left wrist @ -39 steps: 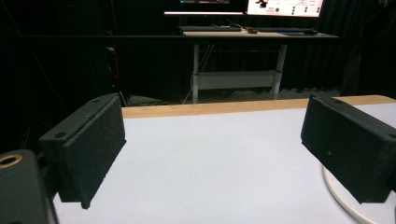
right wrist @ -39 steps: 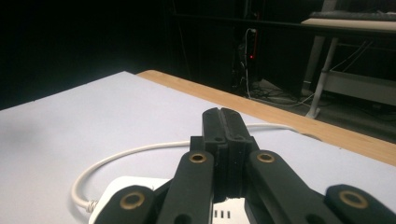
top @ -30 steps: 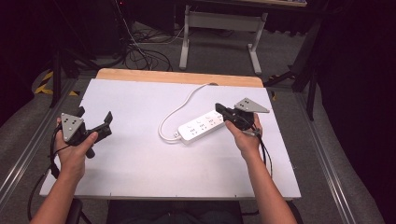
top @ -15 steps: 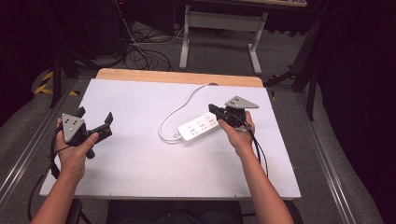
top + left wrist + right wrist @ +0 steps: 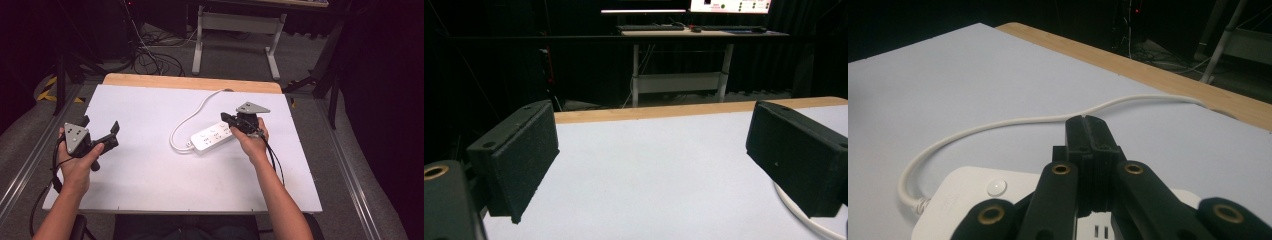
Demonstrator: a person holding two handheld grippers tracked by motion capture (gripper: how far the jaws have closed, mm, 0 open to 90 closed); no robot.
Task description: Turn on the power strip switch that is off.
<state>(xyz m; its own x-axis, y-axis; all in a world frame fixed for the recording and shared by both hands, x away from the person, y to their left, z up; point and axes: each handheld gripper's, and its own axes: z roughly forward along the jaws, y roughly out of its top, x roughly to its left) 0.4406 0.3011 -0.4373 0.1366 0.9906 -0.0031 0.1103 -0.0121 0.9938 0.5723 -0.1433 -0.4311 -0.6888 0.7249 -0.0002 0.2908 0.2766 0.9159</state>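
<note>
Right gripper point(image 5: 1087, 125) fingers pressed together, hiding power strip point(image 5: 978, 195) sockets.

light falls from above onto my white table point(image 5: 150, 170), bright and even; the room behind is dark. my near jaws blur slightly.

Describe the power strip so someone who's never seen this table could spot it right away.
Start at the white table with the wooden strip along its far edge. Right of centre lies a white power strip, its white cord looping off toward the far edge. The right hand-held gripper hovers over its right end.
</note>
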